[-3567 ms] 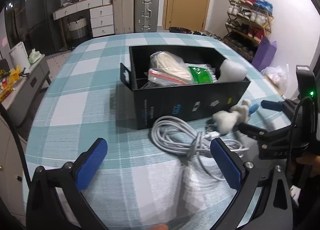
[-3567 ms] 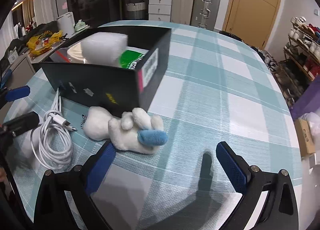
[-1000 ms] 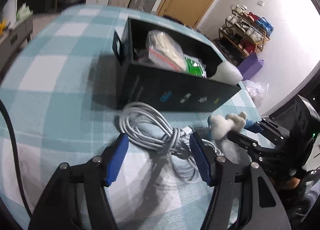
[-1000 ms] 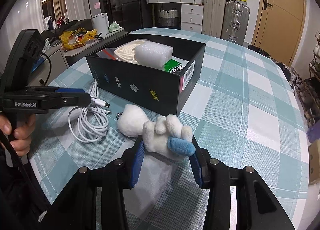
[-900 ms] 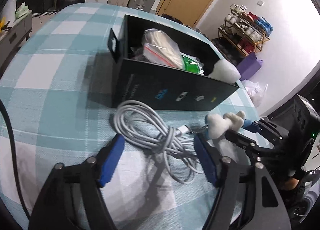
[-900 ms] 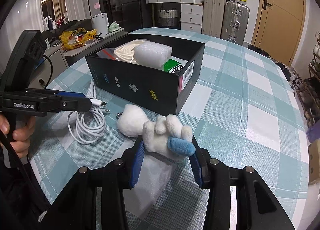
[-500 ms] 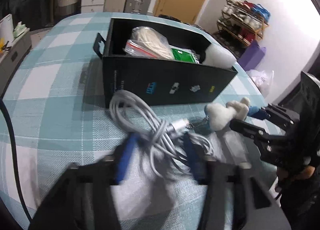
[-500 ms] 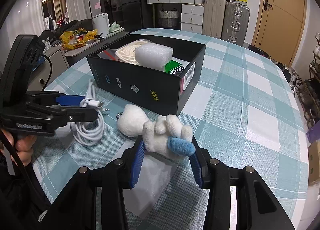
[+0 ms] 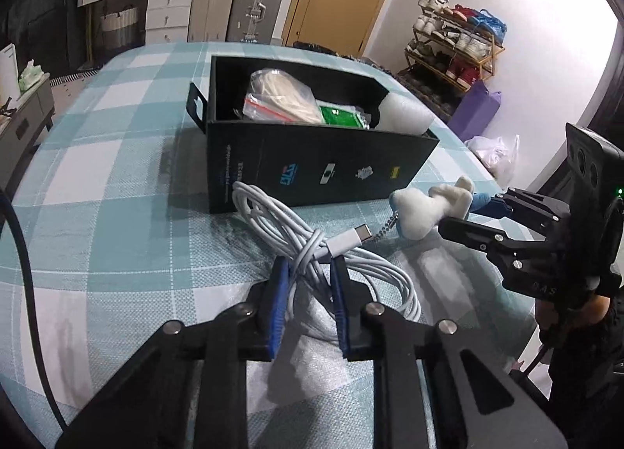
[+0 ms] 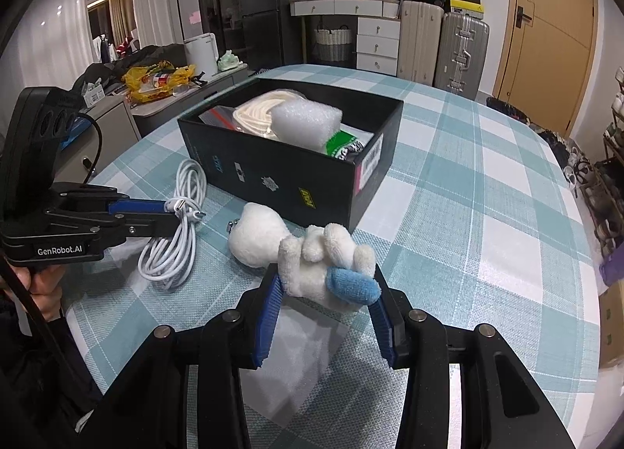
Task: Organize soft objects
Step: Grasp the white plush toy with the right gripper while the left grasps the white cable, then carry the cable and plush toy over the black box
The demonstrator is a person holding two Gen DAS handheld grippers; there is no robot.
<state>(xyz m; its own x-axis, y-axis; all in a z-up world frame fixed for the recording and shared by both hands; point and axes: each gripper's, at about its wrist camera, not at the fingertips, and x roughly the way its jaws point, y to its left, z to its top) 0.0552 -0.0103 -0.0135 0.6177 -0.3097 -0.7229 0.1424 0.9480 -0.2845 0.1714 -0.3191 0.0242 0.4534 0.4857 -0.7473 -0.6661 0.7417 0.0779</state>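
Observation:
A coiled white charging cable (image 9: 296, 238) lies on the checked tablecloth in front of a black box (image 9: 312, 172). My left gripper (image 9: 308, 273) is shut on the middle of the coil, blue pads pressing its strands; the right wrist view shows it (image 10: 167, 211) at the left, clamped on the cable (image 10: 175, 234). My right gripper (image 10: 325, 281) is shut on a white plush toy (image 10: 308, 250) with a blue foot, just in front of the box (image 10: 288, 172). The left wrist view shows that toy (image 9: 429, 207) at the right, held by the right gripper (image 9: 479, 215).
The box holds a bagged cream bundle (image 9: 280, 98), a green packet (image 9: 339, 115) and a white foam block (image 10: 306, 123). The checked table (image 10: 487, 215) stretches right and behind the box. Suitcases (image 10: 460, 47), drawers and a door stand beyond; a hand (image 10: 43, 293) grips the left tool.
My left gripper's jaws came together from wide apart onto the cable coil and shifted slightly. The right gripper has stayed still, holding the plush toy.

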